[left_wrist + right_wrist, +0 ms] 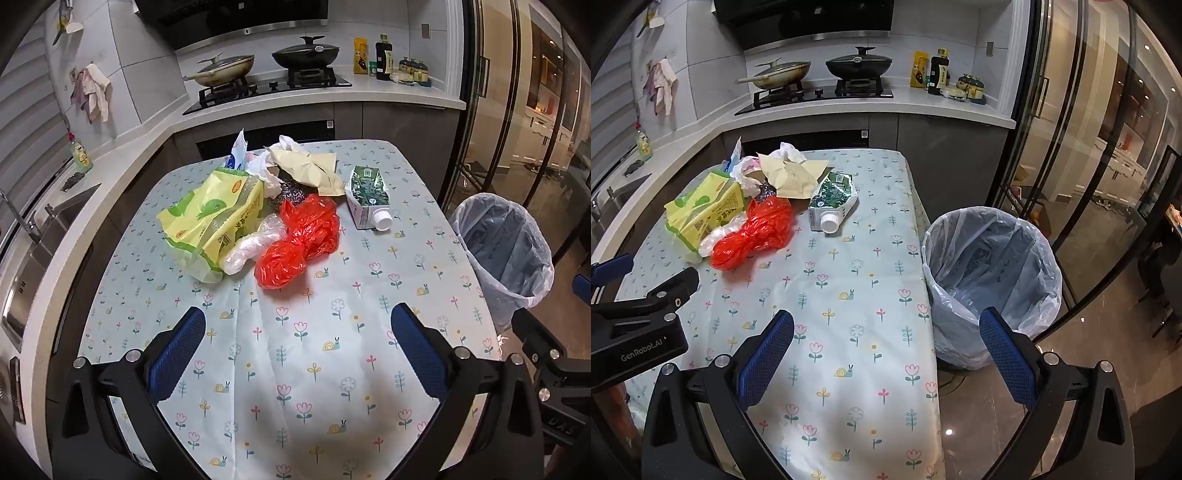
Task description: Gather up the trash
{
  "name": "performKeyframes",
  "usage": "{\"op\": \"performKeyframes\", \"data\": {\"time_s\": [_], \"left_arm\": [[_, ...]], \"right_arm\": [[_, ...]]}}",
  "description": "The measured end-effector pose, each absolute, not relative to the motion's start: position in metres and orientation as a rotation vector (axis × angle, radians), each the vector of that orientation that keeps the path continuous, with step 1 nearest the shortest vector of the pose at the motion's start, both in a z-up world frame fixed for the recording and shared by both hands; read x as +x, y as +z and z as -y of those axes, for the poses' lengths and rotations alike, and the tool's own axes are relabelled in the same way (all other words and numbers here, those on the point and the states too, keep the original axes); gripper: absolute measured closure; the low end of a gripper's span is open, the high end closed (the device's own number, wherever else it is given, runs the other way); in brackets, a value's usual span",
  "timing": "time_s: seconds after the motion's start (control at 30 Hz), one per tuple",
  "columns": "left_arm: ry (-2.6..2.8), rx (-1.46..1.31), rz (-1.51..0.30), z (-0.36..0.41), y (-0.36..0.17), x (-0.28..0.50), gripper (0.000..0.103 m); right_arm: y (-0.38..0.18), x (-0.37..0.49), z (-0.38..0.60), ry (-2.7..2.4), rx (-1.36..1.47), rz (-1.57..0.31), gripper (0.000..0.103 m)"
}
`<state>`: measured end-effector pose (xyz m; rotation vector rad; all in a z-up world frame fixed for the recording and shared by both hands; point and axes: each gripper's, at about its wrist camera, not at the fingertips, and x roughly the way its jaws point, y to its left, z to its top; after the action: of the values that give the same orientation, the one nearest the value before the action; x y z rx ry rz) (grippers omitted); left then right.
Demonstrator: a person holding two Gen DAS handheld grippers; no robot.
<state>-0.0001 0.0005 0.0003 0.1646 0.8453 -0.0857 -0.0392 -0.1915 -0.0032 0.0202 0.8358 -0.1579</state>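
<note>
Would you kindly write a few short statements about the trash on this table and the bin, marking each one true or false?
1. The milk carton lies on its side, cap toward the camera. True.
2. The red plastic bag is already inside the trash bin. False: it lies on the table, beside the yellow wrapper.
3. The bin stands on the floor beside the table and holds only its liner. True.
4. The left tool grips a wad of paper. False: its jaws stand open and empty.
5. The right tool is open. True.
</note>
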Motion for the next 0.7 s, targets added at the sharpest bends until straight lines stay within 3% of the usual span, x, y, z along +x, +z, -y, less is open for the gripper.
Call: {"op": "performKeyframes", "data": {"time_s": [0.7], "left_arm": [[-0.083,0.166,-0.846,-0.0046,0.0028,0.002,0.007]], "right_arm": [[-0.002,-0.0385,0.1904,-0.158,0.021,-0.829,0.007]]}}
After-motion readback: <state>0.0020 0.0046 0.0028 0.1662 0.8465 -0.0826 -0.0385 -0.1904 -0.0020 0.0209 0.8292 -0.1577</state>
